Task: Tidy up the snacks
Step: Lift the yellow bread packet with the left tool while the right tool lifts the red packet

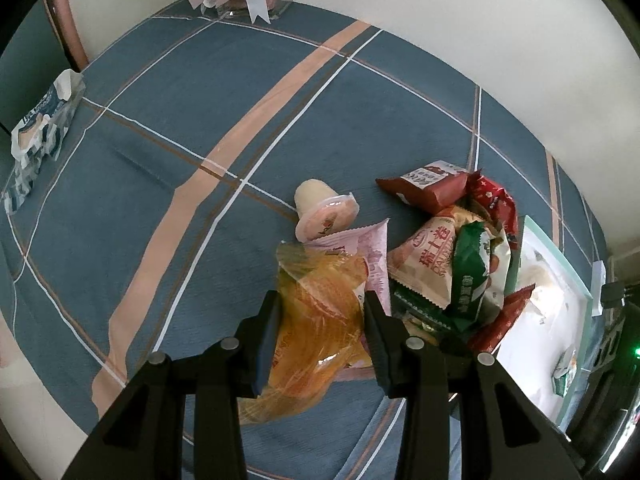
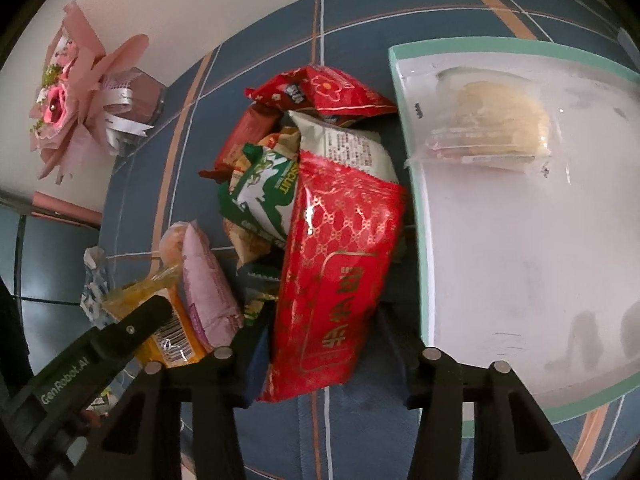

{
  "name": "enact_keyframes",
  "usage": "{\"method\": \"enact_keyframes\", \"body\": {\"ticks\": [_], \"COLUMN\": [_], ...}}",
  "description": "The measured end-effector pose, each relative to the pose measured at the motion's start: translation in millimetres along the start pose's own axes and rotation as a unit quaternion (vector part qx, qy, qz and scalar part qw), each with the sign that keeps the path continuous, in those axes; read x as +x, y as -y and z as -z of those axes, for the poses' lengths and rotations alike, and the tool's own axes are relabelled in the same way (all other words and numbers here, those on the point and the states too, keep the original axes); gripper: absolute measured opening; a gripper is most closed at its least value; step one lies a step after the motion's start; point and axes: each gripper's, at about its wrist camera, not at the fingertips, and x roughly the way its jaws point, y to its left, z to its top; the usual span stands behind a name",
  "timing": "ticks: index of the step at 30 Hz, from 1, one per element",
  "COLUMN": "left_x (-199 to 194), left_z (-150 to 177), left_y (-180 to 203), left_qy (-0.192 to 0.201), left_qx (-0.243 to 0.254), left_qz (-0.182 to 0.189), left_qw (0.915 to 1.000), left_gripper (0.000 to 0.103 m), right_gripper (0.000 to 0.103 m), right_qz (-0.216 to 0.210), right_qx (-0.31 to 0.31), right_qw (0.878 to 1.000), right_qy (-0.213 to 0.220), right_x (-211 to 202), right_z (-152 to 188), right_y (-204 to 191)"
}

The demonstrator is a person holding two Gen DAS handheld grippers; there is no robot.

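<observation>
Left gripper (image 1: 322, 320) points steeply down, jaws narrowed onto the orange packet (image 1: 316, 320), both pads pressing its sides, so it is gripped. Pink packet (image 1: 374, 256) lies just beside and partly under it at 1 o'clock; jelly cup (image 1: 324, 212) tipped on its side at 12 o'clock, touching the pink packet. Snack pile (image 1: 460, 256) sits at 2 o'clock of the left gripper on the blue plaid table (image 1: 160, 160). Right gripper (image 2: 336, 340) has its jaws about half open around the big red packet (image 2: 340, 264); left pad is against the wrapper, right pad is hidden, so cannot tell if it is really clamped. White tray (image 2: 416, 240) with green rim is at 2 o'clock of the red packet, just beside the pile, holding 1 clear-wrapped pastry (image 2: 496, 124). Pink bouquet (image 2: 68, 108) is far off at 10 o'clock.
</observation>
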Motion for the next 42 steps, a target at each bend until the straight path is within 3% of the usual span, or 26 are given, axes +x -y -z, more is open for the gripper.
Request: {"method": "enact_keyframes", "body": {"ticks": [19, 33, 42], "left_x": [-6.6, -20.0, -36.0], "left_z": [-0.3, -1.1, 3.6], "left_y": [8.7, 14.9, 41.4], "left_qy": [0.011, 0.032, 0.06], "left_qx": [0.016, 0.02, 0.048], "left_qz": [-0.002, -0.004, 0.002], "left_qw": [0.9998, 0.9993, 0.9971], "left_gripper": [0.042, 0.042, 0.042], "right_gripper": [0.014, 0.012, 0.012], "right_qz": [0.047, 0.026, 0.024], "right_qx": [0.013, 0.021, 0.019], "right_qw": [0.998, 0.998, 0.996], "right_qy": [0.027, 0.053, 0.085], "right_x": [-23.6, -55.7, -86.5], "right_z": [-4.3, -5.4, -5.2], "right_y": [8.9, 10.5, 12.0]}}
